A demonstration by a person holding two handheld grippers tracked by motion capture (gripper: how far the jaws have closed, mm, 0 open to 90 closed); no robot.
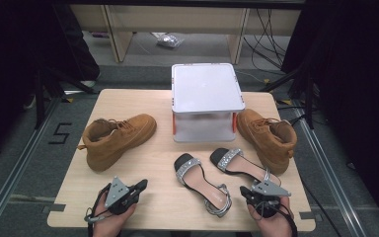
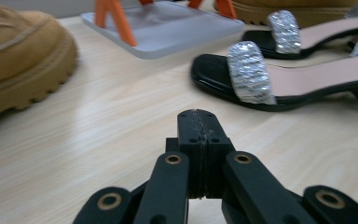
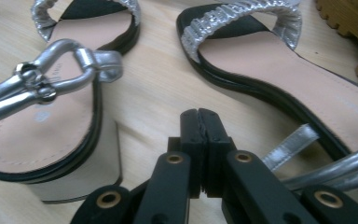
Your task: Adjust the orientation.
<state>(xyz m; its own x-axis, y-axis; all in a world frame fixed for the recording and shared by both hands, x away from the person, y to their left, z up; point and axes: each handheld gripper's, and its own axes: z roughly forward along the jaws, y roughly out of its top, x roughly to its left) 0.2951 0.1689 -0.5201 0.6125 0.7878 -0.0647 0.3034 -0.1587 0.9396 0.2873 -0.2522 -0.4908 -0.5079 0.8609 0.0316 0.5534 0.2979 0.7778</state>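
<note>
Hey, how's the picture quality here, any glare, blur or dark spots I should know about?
High view: even light on the table, a soft sheen on the white box lid, and very dark surroundings at both sides. Left gripper view: the boot and far sandal are soft, with pale glare on the wood. Right gripper view: the sandal buckle looks blurred and shiny.

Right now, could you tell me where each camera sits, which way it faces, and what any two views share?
High view: above the person's side, looking forward and down on the table; both hands show, with the left gripper and right gripper.
Left gripper view: low on that gripper, over its shut jaws toward the left sandal.
Right gripper view: over shut jaws, between the sandals.
Shared: the left sandal and right sandal appear in all three.
</note>
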